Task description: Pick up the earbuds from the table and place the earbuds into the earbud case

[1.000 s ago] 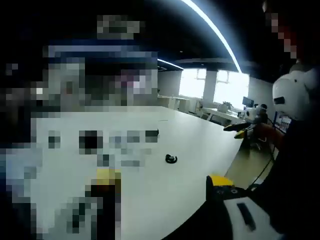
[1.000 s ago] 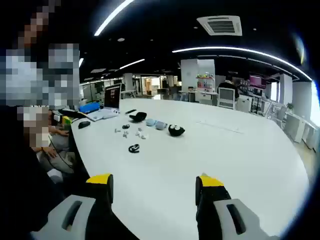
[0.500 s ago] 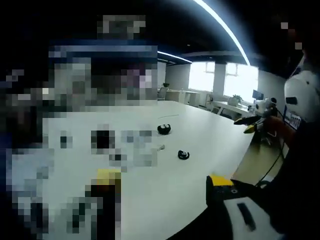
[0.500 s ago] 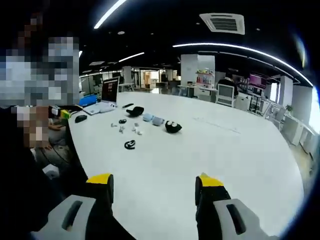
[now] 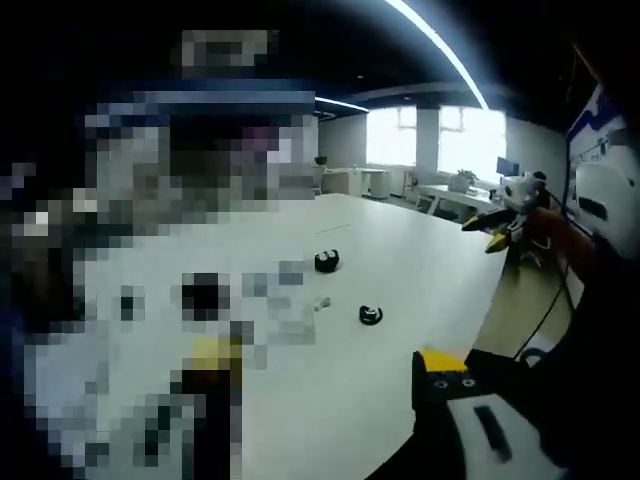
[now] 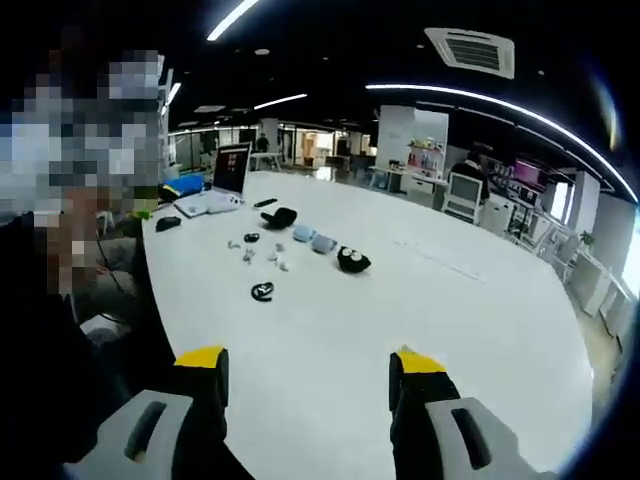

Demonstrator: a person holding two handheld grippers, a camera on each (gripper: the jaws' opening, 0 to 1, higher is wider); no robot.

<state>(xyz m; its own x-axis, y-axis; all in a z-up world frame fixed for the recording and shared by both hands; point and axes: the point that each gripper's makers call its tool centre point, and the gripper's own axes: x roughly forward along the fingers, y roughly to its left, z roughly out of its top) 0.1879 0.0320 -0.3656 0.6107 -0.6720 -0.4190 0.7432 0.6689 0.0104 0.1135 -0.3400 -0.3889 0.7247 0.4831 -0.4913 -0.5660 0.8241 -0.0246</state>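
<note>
Right gripper view: right gripper (image 6: 310,375) jaws spread apart, empty, above white desk (image 6: 420,310). Earbuds (image 6: 276,258), small and white, far ahead beside earbud case (image 6: 352,260), black, open. Left gripper (image 5: 325,370) jaws likewise parted, empty.

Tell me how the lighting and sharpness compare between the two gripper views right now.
Left gripper view: bright windows blow out at the back, the large white table looks hazy and the small black objects are soft. Right gripper view: evenly lit by curved ceiling light strips, the table sharper, strong fisheye bending toward the edges.
</note>
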